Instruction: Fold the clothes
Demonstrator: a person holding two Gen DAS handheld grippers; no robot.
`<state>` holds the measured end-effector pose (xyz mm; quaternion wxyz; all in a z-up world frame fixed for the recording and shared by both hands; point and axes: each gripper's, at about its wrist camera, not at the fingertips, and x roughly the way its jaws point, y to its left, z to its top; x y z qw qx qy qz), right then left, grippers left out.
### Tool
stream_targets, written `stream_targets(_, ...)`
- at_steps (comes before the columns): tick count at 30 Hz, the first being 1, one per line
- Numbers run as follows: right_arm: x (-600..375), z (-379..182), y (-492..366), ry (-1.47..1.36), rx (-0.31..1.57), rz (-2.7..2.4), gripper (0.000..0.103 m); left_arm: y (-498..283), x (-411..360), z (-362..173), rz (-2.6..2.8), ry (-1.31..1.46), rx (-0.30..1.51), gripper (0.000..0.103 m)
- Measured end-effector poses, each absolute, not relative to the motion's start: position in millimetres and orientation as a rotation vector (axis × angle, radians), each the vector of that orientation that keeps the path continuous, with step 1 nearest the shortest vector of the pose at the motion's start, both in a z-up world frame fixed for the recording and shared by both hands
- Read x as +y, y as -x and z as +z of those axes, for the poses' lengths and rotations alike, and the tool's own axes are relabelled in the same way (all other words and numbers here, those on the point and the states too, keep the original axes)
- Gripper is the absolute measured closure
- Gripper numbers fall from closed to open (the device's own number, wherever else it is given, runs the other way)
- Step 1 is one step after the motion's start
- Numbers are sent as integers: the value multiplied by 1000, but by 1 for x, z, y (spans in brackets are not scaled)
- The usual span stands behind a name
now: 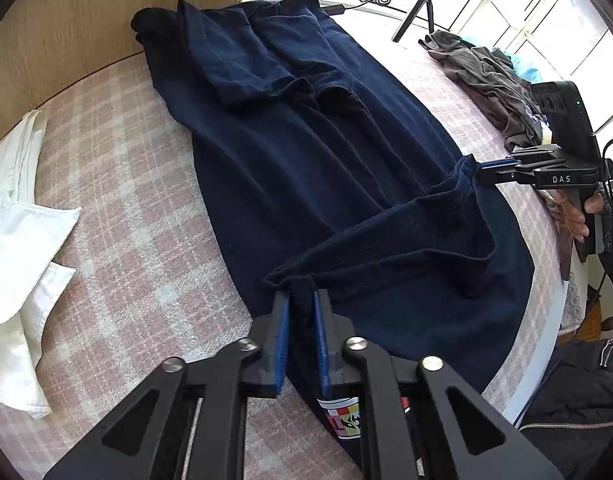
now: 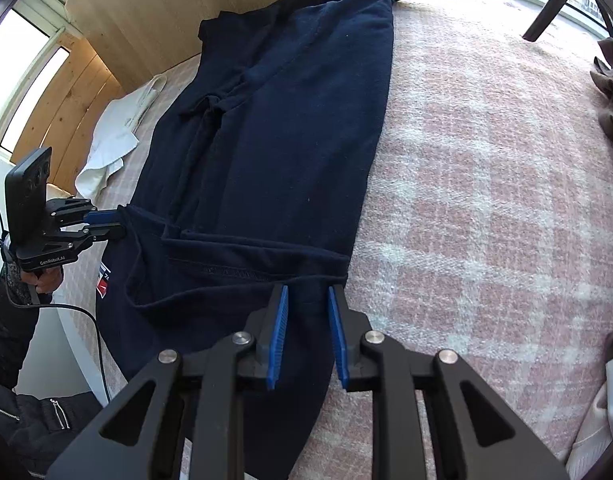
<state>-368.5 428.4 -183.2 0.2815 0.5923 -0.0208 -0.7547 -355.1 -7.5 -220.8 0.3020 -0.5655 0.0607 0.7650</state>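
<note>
A navy T-shirt (image 1: 290, 128) lies lengthways on the pink checked table cover (image 1: 138, 240), its sleeves folded inward. The near hem is raised off the table at both corners. My left gripper (image 1: 302, 298) is shut on the left hem corner, with dark cloth pinched between its blue pads. In the right wrist view the same gripper (image 2: 120, 222) clamps that corner from the left side. My right gripper (image 2: 306, 288) is shut on the other hem corner of the T-shirt (image 2: 290, 120). The left wrist view shows it (image 1: 476, 170) gripping the cloth from the right.
A white garment (image 1: 18, 240) lies at the left of the table. A grey clothes heap (image 1: 490, 84) and a ring-light tripod (image 1: 414, 12) stand at the far right. A wooden panel (image 1: 86, 20) bounds the far side. A person's hand (image 1: 578, 216) holds the right gripper at the table's edge.
</note>
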Motion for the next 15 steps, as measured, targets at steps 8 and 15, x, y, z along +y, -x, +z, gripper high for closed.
stream_targets(8, 435, -171, 356, -1537, -84, -2087, 97, 344, -24, -205, 2088, 1453, 85, 99)
stream_targets(15, 440, -148, 351, -1464, -204, -2102, 98, 348, -30, -184, 2125, 1449, -2, 99)
